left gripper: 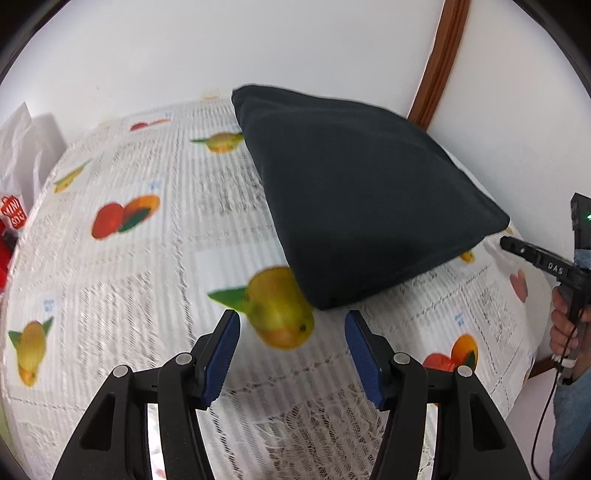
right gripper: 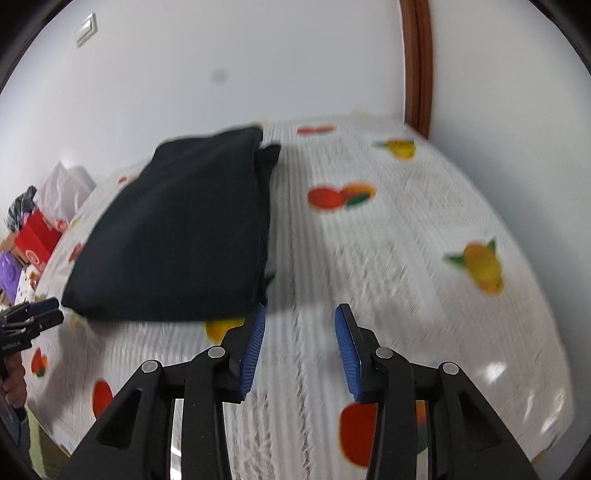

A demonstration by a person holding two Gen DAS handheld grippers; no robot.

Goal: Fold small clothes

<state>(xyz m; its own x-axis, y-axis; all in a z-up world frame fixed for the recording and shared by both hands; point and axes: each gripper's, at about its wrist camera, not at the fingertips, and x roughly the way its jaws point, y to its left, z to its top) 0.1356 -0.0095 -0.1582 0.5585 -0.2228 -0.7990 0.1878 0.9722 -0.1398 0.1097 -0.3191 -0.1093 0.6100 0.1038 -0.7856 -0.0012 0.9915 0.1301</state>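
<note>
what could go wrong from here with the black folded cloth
The black folded cloth shows an uneven under-layer jutting out at its far corner, so another fold may stay lopsided. It lies on a lace-covered fruit-print tablecloth; the open left gripper or right gripper might pinch the lace along with the cloth.

**White room, fruit-print table**

You are working at a table covered with a white lace cloth [left gripper: 155, 258] printed with oranges, lemons and blocks of text. Behind it stands a plain white wall [right gripper: 258, 55], evenly lit, with a light switch [right gripper: 85, 29] high on the left. A brown wooden door frame [right gripper: 417, 66] rises at the far right. Bags and red boxes [right gripper: 37, 236] crowd the far left.
</note>
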